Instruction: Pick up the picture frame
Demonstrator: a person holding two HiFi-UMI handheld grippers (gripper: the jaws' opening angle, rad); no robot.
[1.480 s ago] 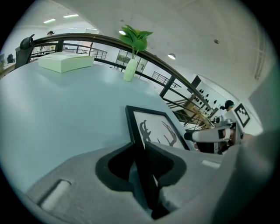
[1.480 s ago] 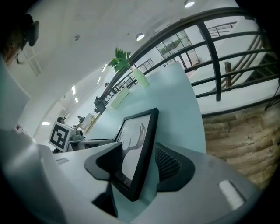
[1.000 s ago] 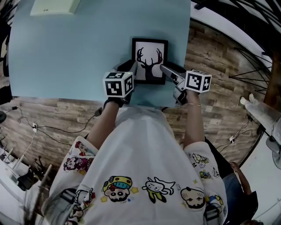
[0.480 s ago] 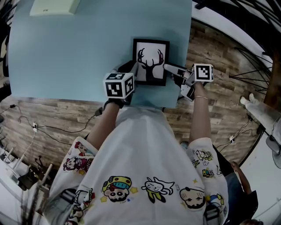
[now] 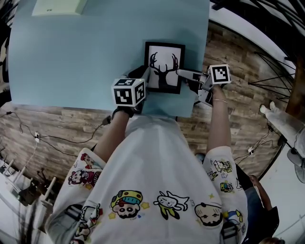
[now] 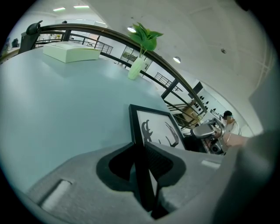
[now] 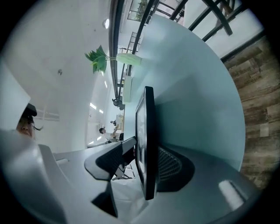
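The black picture frame (image 5: 164, 66) with a deer-antler print lies near the front right corner of the pale blue table (image 5: 71, 57). My left gripper (image 5: 144, 78) is shut on the frame's left edge. In the left gripper view the frame (image 6: 153, 127) runs straight between the pressed pads of that gripper (image 6: 142, 153). My right gripper (image 5: 181, 73) reaches in from the right. In the right gripper view the frame (image 7: 146, 118) stands edge-on between the jaws of this gripper (image 7: 146, 148). They are closing: the mesh pad sits behind the frame, and a gap shows on the picture side.
A pale flat box (image 5: 59, 7) rests at the table's far left. A vase with a green plant (image 6: 138, 65) stands at the far edge. The table's right edge is just beyond the frame, with wooden floor (image 5: 238, 52) below. Cables (image 5: 47, 140) trail on the floor.
The right gripper has rolled, so its marker cube shows a different face, and it shifted slightly right. The left gripper and the frame stay as they were.
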